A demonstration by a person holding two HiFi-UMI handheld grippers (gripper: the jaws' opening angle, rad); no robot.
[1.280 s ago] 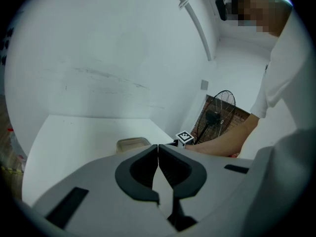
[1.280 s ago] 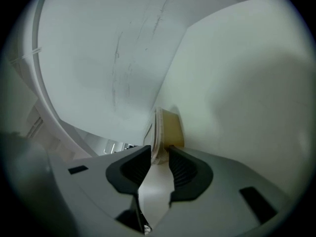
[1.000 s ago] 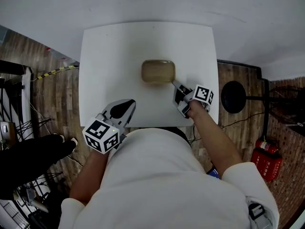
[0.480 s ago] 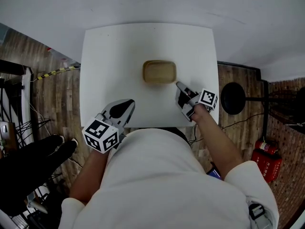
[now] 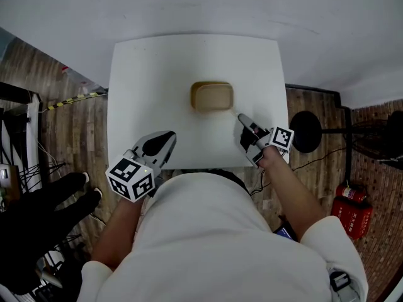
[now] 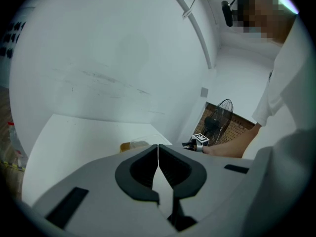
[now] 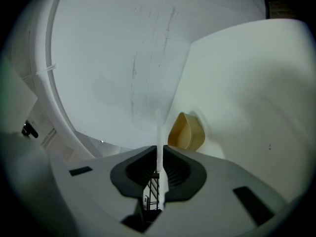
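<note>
The right gripper point(image 5: 243, 119) has its jaws clamped on 1 edge of a thin pale flat lid point(image 7: 158, 131), near the open tan rounded plastic box point(image 5: 212, 96) at the middle of the white square tabletop point(image 5: 145, 93). The left gripper point(image 5: 165, 138) hangs at the near edge, jaws together and empty. So slim a hold could let the lid pivot or slip out

White square table point(image 5: 132, 106), tan open container point(image 5: 212, 96) resting near its centre
</note>
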